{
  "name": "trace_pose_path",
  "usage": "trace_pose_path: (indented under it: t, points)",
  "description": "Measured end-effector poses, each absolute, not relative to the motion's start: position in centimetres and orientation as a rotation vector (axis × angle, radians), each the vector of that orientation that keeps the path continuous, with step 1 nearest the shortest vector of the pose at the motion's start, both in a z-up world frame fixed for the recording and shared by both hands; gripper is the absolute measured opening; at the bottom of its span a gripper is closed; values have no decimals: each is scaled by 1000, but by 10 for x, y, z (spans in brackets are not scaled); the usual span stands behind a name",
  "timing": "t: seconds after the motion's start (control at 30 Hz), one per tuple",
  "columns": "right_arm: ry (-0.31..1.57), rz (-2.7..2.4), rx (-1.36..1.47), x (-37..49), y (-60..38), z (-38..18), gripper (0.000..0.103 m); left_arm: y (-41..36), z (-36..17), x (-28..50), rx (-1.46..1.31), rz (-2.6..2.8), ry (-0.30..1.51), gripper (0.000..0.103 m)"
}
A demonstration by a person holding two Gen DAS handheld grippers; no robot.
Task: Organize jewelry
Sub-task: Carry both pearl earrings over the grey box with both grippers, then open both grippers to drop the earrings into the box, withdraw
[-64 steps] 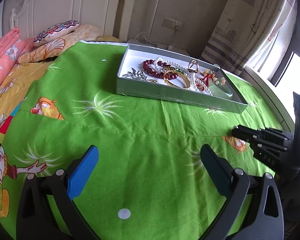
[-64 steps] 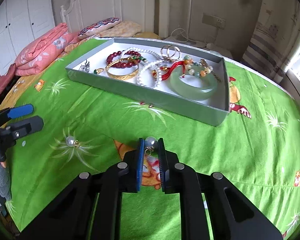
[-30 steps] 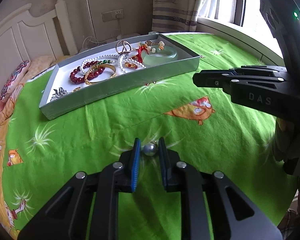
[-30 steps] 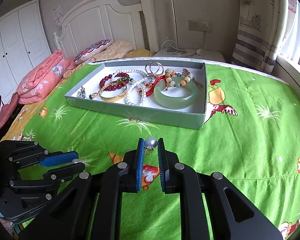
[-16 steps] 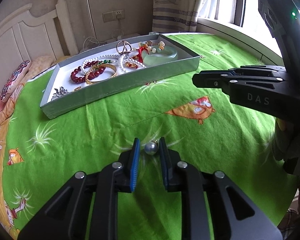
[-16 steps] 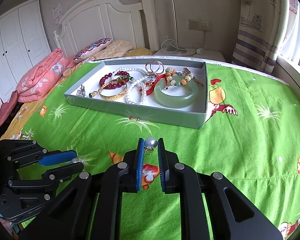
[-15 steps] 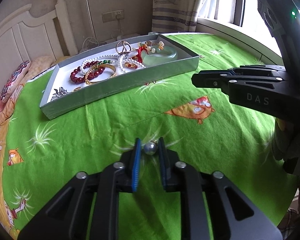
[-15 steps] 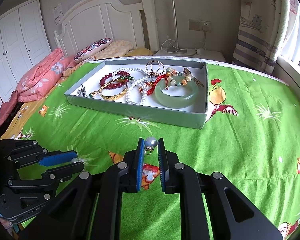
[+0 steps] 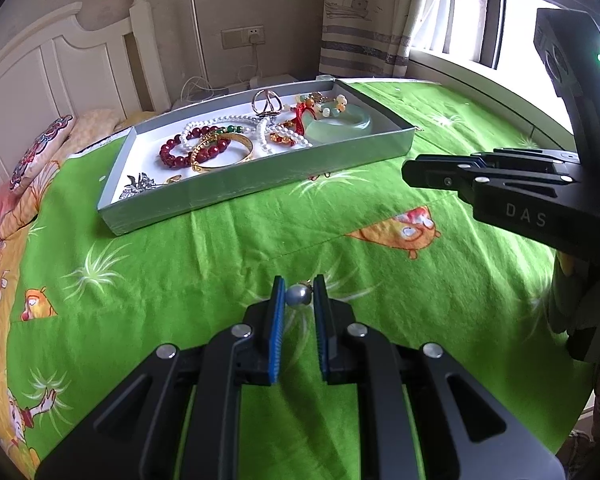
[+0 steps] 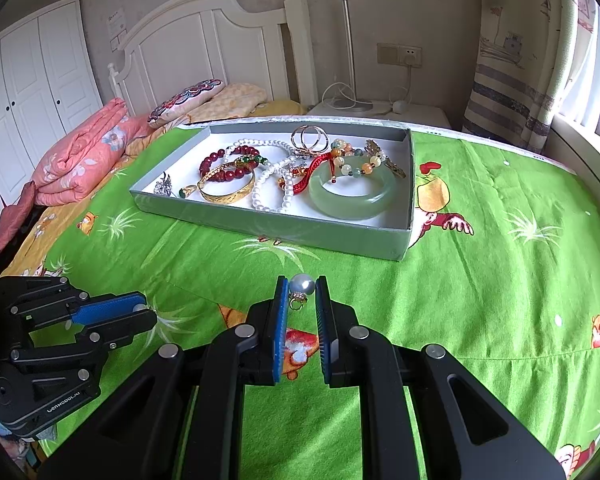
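A grey tray [image 9: 260, 178] [image 10: 268, 222] lies on the green bedspread, holding a jade bangle [image 10: 352, 194], a gold bangle [image 10: 226, 192], red beads [image 9: 180, 152], pearl strands and rings. My left gripper [image 9: 298, 294] is shut on a pearl earring [image 9: 297, 295], low over the cloth in front of the tray. My right gripper [image 10: 301, 290] is shut on a second pearl earring [image 10: 301, 286] with a small gold drop. In the right wrist view the left gripper [image 10: 140, 314] sits at lower left; in the left wrist view the right gripper [image 9: 410, 170] reaches in from the right.
Pink folded quilt [image 10: 80, 160] and pillows [image 10: 188, 100] lie at the bed's head by the white headboard [image 10: 204, 40]. A nightstand with cables [image 10: 380, 110] stands behind the tray. Curtain and window sill [image 9: 480, 76] run along the right side.
The left jaws closed slightly tighter on the pearl earring. Both hands and the tray stayed where they were over the last second.
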State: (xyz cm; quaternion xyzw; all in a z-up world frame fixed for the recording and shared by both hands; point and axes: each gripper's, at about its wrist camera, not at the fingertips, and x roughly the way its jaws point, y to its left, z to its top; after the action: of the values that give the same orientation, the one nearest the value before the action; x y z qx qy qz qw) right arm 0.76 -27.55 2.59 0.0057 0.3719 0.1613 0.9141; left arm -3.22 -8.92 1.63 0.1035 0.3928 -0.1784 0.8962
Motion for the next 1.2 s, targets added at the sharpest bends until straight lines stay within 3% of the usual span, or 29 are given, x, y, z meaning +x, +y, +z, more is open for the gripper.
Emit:
trace_pose_path:
  t: [0.63,1.2]
  points:
    - [707,397,-1,8,-266,47,13,-82,41,-10,206,-282,755,14]
    - [714,414,-18,90,-219,45,13,-64,60,98,16,-176,757,14]
